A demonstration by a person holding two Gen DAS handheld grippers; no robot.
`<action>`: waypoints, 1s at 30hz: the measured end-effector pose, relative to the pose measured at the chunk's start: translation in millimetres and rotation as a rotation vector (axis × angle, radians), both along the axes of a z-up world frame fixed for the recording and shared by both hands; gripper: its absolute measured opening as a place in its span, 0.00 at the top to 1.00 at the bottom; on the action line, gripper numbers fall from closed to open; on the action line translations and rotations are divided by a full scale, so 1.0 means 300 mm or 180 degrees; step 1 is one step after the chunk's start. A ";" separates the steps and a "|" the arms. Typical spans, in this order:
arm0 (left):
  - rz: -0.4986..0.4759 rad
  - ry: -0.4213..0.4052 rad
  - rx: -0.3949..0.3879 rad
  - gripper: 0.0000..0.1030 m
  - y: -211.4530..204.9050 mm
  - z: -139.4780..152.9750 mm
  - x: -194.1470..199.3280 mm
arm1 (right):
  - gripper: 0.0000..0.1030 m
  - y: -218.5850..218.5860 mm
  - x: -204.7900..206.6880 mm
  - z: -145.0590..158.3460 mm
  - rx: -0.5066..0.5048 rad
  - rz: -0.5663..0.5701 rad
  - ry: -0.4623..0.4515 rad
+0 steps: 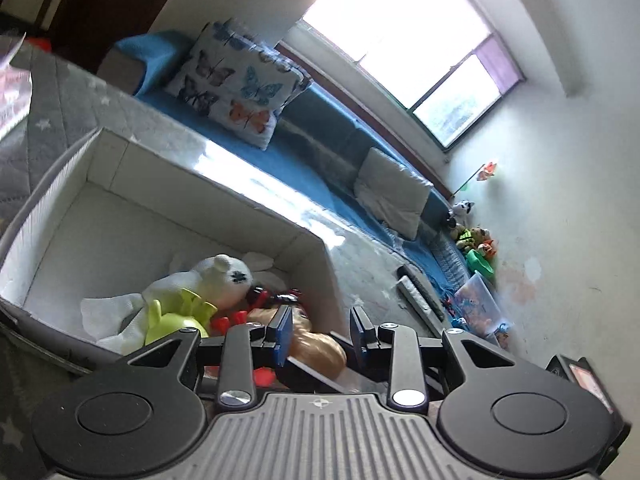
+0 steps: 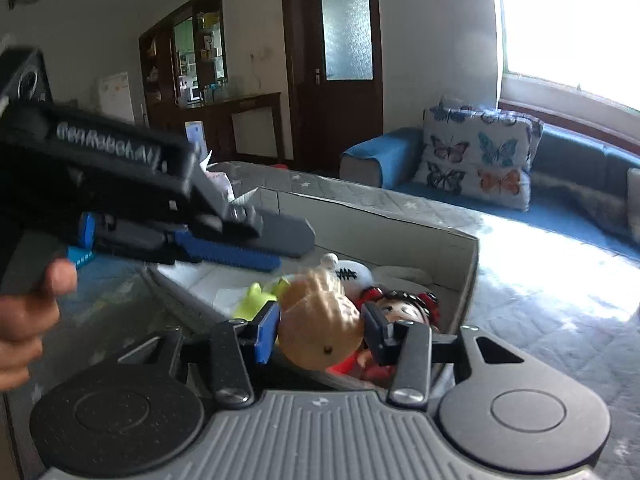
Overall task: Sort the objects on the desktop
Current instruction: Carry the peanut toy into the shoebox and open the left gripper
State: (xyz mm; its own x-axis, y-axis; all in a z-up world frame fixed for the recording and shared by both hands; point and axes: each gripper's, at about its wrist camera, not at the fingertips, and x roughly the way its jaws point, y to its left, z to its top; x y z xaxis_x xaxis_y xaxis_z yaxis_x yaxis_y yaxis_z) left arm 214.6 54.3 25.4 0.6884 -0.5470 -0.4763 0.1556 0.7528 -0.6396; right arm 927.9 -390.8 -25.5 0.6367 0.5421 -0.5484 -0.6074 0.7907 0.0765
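A white open box [image 1: 120, 168] holds a white knit plush [image 1: 224, 276], a lime-green toy [image 1: 176, 314] and a red-capped doll [image 2: 404, 306]. My left gripper [image 1: 322, 330] is open over the box's near corner, with a tan ribbed toy [image 1: 320, 350] below its fingers. In the right wrist view my right gripper [image 2: 318, 330] has its jaws against both sides of that tan ribbed toy [image 2: 320, 320], held over the box [image 2: 440, 240]. The left gripper [image 2: 224, 240] shows there too, hand-held at left.
The box stands on a grey star-patterned mat [image 2: 540, 320]. A blue sofa [image 1: 320, 152] with a butterfly cushion [image 1: 236, 84] lies behind. Remotes [image 1: 420, 292], a clear bin [image 1: 480, 304] and plush toys [image 1: 476, 240] sit at the right. Pink packaging [image 1: 14, 92] is at the far left.
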 end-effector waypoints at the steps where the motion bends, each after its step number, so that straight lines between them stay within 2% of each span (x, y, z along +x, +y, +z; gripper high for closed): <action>1: 0.0008 0.0018 0.0005 0.68 0.002 -0.011 0.016 | 0.57 0.011 0.013 -0.002 0.0001 0.0021 0.0005; 8: 0.0063 0.0135 -0.0025 0.68 0.024 -0.067 0.082 | 0.56 0.078 0.078 -0.035 -0.0072 0.0095 0.0029; 13: 0.0071 0.0142 -0.0038 0.68 0.038 -0.081 0.079 | 0.55 0.073 0.085 -0.057 -0.0028 0.0061 0.0055; 16: 0.0089 0.0132 0.0036 0.68 0.035 -0.074 0.065 | 0.55 0.073 0.078 -0.061 -0.0054 0.0057 0.0050; 18: 0.0111 0.0117 0.0085 0.68 0.038 -0.068 0.057 | 0.48 0.070 0.068 -0.062 -0.0064 0.0055 0.0044; 20: 0.0150 0.0107 0.0110 0.68 0.042 -0.059 0.044 | 0.47 0.067 0.057 -0.061 -0.0058 0.0032 0.0037; 23: 0.0197 0.0061 0.0166 0.68 0.054 -0.040 0.013 | 0.38 0.054 0.033 -0.052 -0.0028 -0.0005 0.0035; 26: 0.0239 0.0010 0.0230 0.67 0.062 -0.018 -0.021 | 0.37 0.040 0.006 -0.042 0.0011 -0.0045 0.0036; 30: 0.0276 -0.0068 0.0359 0.67 0.066 0.006 -0.085 | 0.32 0.018 -0.040 -0.026 0.0080 -0.0106 0.0077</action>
State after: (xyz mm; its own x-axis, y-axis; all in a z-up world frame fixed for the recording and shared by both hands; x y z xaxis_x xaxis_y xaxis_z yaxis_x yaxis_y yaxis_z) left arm 189.2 74.1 27.1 0.7414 -0.4289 -0.5161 0.0995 0.8309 -0.5475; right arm 915.7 -385.5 -33.2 0.6413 0.5346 -0.5505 -0.5784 0.8082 0.1109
